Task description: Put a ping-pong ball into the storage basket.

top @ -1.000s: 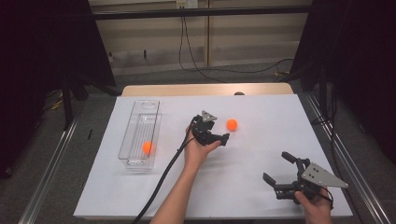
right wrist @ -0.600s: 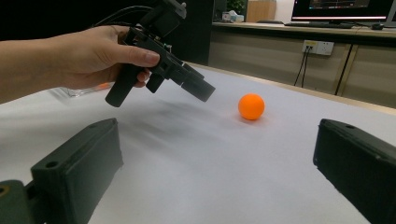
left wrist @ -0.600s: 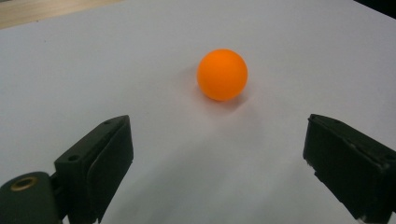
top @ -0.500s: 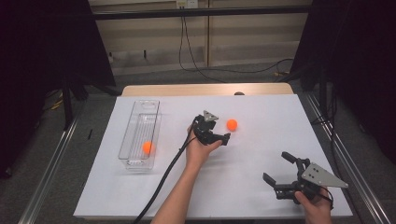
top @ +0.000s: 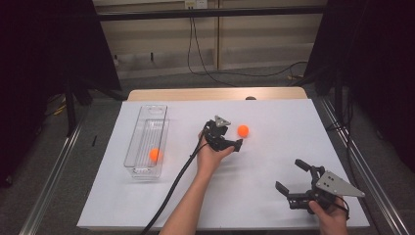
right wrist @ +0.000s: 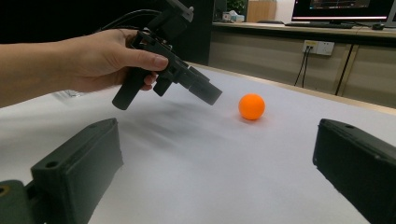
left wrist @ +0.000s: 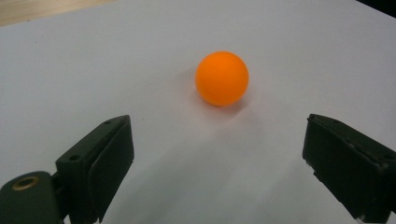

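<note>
Reaching for the orange ball (left wrist: 222, 78), left gripper (top: 234, 138) jaws apart, empty; should straddle it evenly before closing gently, or it may roll off.

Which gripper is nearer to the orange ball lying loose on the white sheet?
Left. The left gripper is open just short of the orange ball; the right gripper is open far off, near the table's front edge.

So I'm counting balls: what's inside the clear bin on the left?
One orange ball lies inside the clear bin, toward its near end. The rest shows bare bottom through the clear walls; nothing seems covered.
</note>
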The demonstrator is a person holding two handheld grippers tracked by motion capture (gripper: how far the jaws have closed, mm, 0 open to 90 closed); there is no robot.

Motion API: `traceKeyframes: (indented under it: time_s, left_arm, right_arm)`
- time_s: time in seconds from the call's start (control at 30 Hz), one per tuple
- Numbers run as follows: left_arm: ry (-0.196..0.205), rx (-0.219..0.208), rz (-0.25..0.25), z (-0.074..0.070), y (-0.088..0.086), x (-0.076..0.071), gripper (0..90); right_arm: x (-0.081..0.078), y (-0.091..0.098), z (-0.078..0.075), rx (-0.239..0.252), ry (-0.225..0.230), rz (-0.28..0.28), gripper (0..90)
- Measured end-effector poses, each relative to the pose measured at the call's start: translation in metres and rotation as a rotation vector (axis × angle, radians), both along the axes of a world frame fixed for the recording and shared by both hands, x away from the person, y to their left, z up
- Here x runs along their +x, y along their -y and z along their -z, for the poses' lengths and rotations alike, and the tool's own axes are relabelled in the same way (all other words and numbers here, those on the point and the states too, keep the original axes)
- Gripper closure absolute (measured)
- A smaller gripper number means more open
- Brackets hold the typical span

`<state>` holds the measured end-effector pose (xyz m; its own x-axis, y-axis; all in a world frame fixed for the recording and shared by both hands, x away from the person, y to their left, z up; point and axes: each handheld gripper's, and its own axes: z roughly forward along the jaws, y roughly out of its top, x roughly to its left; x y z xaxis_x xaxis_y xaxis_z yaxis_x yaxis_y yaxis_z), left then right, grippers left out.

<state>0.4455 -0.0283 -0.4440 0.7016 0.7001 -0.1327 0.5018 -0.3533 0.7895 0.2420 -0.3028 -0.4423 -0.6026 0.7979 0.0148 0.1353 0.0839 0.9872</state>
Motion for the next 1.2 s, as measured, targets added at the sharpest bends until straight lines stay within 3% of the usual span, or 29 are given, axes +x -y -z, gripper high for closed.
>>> traceKeyframes:
  time_s: [1.07, 1.2]
  left_arm:
    - [-0.004, 0.017, 0.018, 0.002, 0.014, 0.004, 9.1]
    - [-0.011, 0.002, 0.014, 0.003, 0.017, 0.005, 9.1]
  right_arm:
    - [0.0, -0.001, 0.0, 0.0, -0.002, 0.0, 1.0]
    - [0.0, -0.001, 0.0, 0.002, -0.002, 0.0, 1.1]
